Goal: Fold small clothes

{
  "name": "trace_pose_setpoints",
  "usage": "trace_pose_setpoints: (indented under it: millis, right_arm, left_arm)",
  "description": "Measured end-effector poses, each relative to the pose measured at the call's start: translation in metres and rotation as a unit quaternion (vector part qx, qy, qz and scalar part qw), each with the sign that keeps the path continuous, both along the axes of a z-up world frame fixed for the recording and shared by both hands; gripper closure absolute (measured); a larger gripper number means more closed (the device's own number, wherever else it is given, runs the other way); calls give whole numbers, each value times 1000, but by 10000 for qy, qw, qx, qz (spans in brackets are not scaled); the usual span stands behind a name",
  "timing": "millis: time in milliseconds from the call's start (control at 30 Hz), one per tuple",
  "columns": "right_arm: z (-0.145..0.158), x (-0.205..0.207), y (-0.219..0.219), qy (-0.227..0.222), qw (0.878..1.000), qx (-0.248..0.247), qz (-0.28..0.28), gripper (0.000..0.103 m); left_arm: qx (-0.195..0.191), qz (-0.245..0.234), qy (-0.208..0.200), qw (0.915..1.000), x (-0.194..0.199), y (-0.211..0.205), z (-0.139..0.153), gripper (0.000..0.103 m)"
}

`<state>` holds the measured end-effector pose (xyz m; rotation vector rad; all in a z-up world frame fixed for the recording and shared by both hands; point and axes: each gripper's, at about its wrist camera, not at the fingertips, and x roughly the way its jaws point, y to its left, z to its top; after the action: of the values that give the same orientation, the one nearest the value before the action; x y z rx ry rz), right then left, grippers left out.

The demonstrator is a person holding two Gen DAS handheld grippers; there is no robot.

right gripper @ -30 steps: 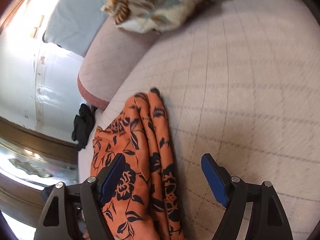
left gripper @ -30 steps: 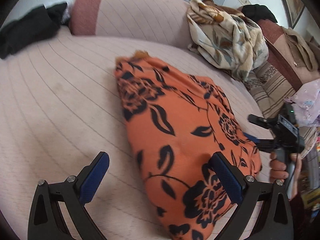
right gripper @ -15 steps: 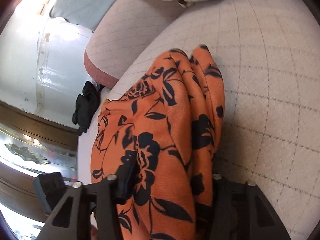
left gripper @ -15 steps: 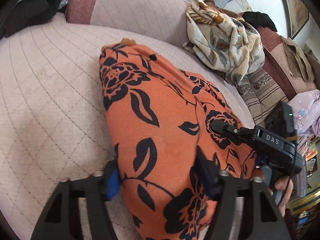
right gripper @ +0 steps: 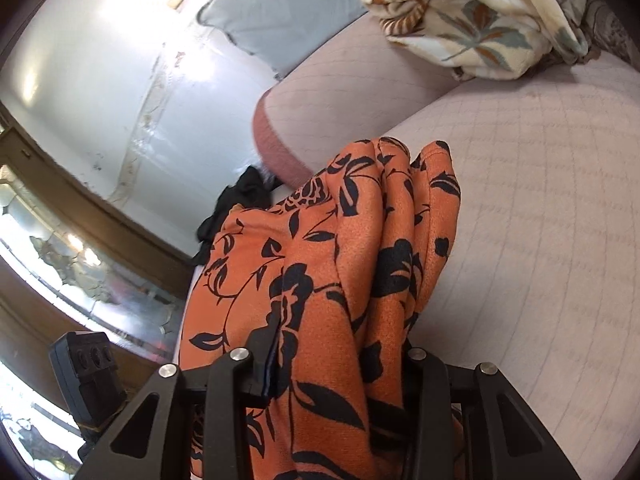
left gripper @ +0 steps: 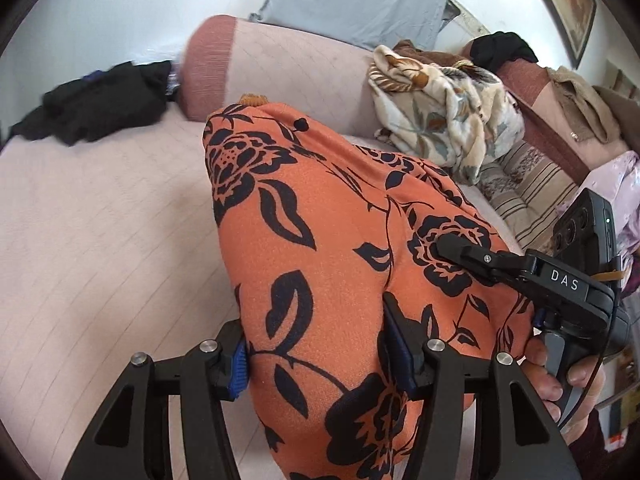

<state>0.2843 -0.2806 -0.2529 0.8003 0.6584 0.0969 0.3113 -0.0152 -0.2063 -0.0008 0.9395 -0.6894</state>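
Note:
An orange garment with black flowers (left gripper: 320,240) hangs bunched above the pale quilted bed (left gripper: 100,220). My left gripper (left gripper: 318,354) is shut on its near left edge, with cloth bulging between the blue pads. In the right wrist view the same garment (right gripper: 340,260) drapes in folds over my right gripper (right gripper: 338,360), whose jaws are closing with thick cloth pressed between them. The right tool's black housing (left gripper: 568,284) and a hand (left gripper: 560,376) holding it show at the right of the left wrist view. Both sets of fingertips are partly buried in cloth.
A cream floral blanket (left gripper: 444,120) is heaped against the pink bolster (left gripper: 280,68) at the back. Black clothes (left gripper: 100,100) lie at the far left. Striped cushions (left gripper: 528,188) and more garments sit at the right. A grey-blue pillow (right gripper: 288,8) leans on the wall.
Both grippers went from open beside the flat garment to clamped on it. They have lifted it off the bed, so it now hangs bunched between them.

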Motion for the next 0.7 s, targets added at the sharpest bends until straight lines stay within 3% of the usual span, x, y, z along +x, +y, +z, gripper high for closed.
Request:
trace_pose_setpoints:
  millis: [233,300,367,433,467,533,600,700]
  right_arm:
    - [-21,-38,44,143,9991,310,248,63]
    - [-32,-48,59,260,9986,356,280,63]
    - [-50,-61,76,581,9973,307,315,60]
    - [-68,-66,87,1095,9937,43,242,50]
    - [-68,-72,87,1079,9941,10,124,48]
    - [-55,-83,82,1037,9946,-34,4,46]
    - [-28,-98,75,800,9958,-409,-169,46]
    - [12,-112,72,245,9951,-916,-296,46]
  left_arm:
    - [304,338,248,9987,-47,51,-22,43]
    - [481,491,388,9969,-59,61,-37,34]
    - [891,634,597,9922,-66,68,-58,27]
    - [576,659,705,9937,-67,78,-52,25]
    - [547,685,633,9941,-68,81,-46,25]
    - [636,856,124,9942,-71,88,-28,24]
    - [655,991,-172,9928,-73,92,-20,18]
    - [943,1052,-364,9893,-70,85,-25,18]
